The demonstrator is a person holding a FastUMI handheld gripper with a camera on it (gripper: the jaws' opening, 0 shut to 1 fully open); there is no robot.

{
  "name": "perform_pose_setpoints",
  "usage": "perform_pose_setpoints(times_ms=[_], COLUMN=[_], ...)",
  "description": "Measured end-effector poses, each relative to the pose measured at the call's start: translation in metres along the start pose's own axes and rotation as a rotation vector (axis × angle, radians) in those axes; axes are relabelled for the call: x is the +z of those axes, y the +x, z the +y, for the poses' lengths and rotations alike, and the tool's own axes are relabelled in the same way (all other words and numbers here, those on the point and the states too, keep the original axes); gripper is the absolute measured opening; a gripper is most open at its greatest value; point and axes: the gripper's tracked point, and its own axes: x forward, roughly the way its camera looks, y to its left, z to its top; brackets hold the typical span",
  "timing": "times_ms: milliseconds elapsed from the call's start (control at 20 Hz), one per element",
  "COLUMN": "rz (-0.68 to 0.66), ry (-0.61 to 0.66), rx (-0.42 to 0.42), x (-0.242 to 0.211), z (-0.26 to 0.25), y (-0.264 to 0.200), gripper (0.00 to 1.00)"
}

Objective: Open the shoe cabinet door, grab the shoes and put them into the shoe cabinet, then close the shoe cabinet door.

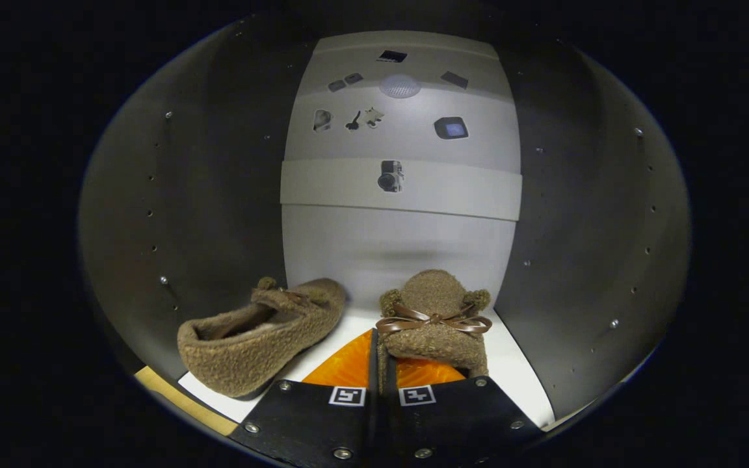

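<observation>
Gripper view puts you looking straight into the shoe cabinet (582,214), its dark side walls curving up on both sides and a pale back panel (400,188) at the far end. Your gripper (380,383) has its fingers drawn close together on the heel edge of the right-hand shoe (436,325), the fuzzy brown one with the ribbon bow (432,320) on top. Both fingers appear to press on that thin heel wall, so you are gripping it, not merely resting against it. Pinching the heel makes sense: it is the nearest firm rim, and it lets the toe lead into the compartment, pointing to the far wall.

That shoe sits just ahead of your fingers, on or just above the white cabinet floor (517,364); whether its sole is fully down I cannot tell. The other shoe (257,341) lies on the floor to the left, near the left wall, toe angled toward the far centre, apart from the one you hold. It seems already placed.

Judging by this, the second shoe is at its spot, and letting go, backing out and closing the door are what remain.
</observation>
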Motion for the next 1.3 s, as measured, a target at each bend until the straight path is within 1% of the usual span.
perform_pose_setpoints(times_ms=[200,300,400,500,550,700,750,950,1050,1300], rz=[0.028,0.037,0.046,0.062,0.067,0.071,0.086,0.119,0.125,0.066], ry=[0.010,0.016,0.009,0.007,0.015,0.050,0.055,0.099,0.119,0.077], rx=[-0.009,-0.015,-0.034,-0.033,-0.019,-0.002,0.002,0.022,0.007,-0.019], x=[-0.003,-0.004,-0.005,-0.008,-0.009,-0.008,-0.011,-0.010,-0.007,0.011], z=[-0.002,-0.003,-0.004,-0.001,0.003,0.013,0.015,0.022,0.023,0.027], y=[0.022,0.024,0.021,0.012,0.006,-0.009,-0.013,-0.027,-0.038,-0.082], gripper=[0.06,0.11,0.24,0.47,0.58,0.80,0.84,0.84,0.84,0.86])
